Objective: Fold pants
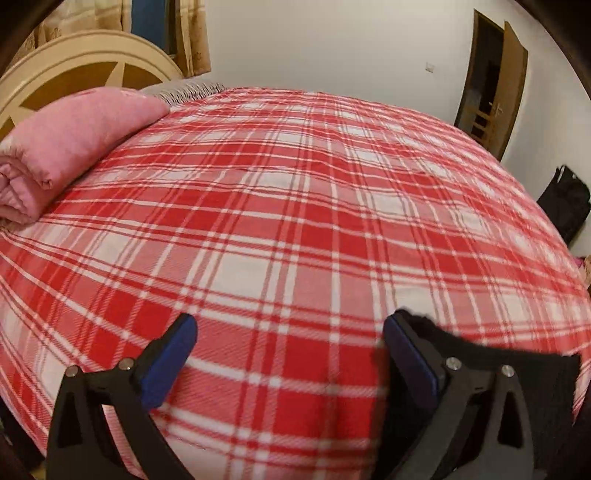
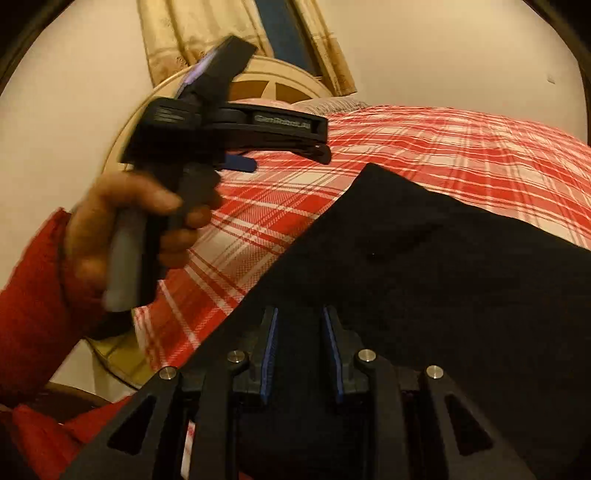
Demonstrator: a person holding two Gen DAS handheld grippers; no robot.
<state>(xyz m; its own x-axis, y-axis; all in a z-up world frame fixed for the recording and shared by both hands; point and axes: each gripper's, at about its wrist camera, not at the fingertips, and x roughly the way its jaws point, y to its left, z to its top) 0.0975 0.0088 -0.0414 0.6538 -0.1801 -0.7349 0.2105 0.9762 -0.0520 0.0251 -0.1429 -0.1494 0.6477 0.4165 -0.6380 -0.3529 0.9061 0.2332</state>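
With the black pants (image 2: 424, 266) spread on the plaid bed (image 1: 295, 184), the right hand-held gripper (image 2: 300, 321), fingers slightly parted over the cloth's near edge, should pinch it firmly, while the wide-open, empty left hand-held gripper (image 1: 290, 332) should take the matching left corner.

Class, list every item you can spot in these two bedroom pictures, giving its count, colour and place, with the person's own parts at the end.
Pants: one, black, lying on the bed, under the right tool.
Bedspread: one, red and white plaid, covering the bed.
Quilt: one, pink, folded, at the head of the bed.
Headboard: one, cream and brown, behind the quilt.
Curtains: beige, behind the headboard.
Door: one, brown, open, far wall.
Bag: one, black, on the floor beside the bed.
Left tool: black with blue pads, open, above the bedspread.
Right tool: black with blue pads, part open, over the pants.
Left hand: red sleeve, gripping the left tool's handle.
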